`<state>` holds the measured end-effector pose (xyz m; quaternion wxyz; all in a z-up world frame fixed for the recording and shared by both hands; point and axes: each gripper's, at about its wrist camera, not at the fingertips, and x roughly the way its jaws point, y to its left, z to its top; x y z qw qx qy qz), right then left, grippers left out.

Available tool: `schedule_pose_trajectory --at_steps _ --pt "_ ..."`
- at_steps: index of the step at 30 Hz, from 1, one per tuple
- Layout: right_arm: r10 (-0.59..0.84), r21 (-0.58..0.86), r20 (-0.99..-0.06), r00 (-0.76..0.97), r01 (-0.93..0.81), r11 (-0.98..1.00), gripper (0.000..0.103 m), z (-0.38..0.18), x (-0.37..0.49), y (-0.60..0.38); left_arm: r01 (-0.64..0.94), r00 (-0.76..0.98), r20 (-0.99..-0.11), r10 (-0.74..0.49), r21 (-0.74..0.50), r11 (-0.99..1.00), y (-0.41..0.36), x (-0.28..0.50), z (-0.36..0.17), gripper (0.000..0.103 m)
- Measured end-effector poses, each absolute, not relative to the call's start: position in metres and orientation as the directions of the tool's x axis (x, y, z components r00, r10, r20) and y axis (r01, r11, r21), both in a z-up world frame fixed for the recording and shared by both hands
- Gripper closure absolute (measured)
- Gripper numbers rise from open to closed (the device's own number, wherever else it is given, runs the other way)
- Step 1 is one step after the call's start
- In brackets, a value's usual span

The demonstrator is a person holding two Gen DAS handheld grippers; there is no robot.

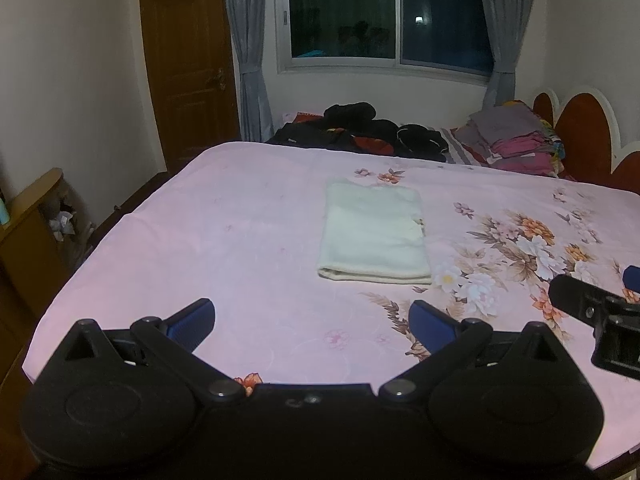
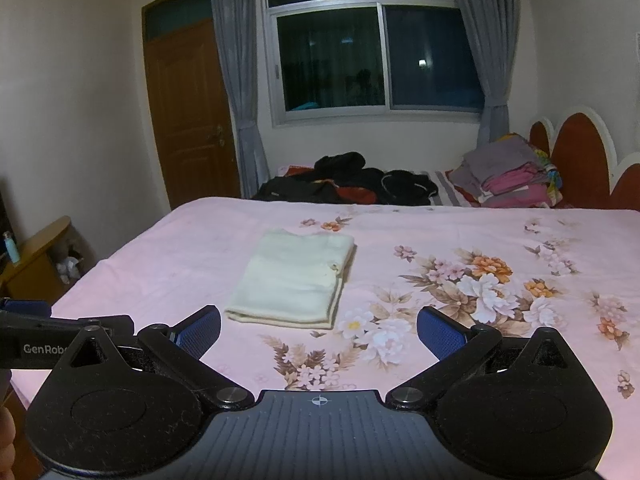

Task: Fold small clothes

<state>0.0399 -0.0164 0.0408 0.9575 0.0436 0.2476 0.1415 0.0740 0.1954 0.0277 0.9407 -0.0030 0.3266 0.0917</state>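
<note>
The small cream-white knitted garment (image 1: 374, 232) lay folded into a neat rectangle on the pink floral bedsheet (image 1: 240, 216), so folding looked finished. The left gripper (image 1: 312, 320) and right gripper (image 2: 319, 330) hung apart from it, jaws spread and empty.

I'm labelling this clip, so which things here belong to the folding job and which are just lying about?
Part of the job:
- cream garment, folded on the pink sheet
- left gripper, open
- right gripper, open

Lying about:
- dark clothes heap
- stacked bedding
- blue bottle
</note>
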Motion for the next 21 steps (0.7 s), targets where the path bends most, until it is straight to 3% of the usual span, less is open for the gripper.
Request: schedule_pose_trajectory --at_steps 15,21 --pt "0.289 0.167 -0.495 0.819 -0.236 0.957 0.000 0.027 0.068 -0.017 -0.136 0.741 -0.666 0.091 -0.016 0.991 0.202 0.110 0.012 0.001" --pt "0.272 0.173 -0.534 0.800 -0.211 0.962 0.000 0.012 0.094 -0.018 -0.152 0.734 -0.666 0.130 0.024 0.988 0.208 0.146 0.003 0.000"
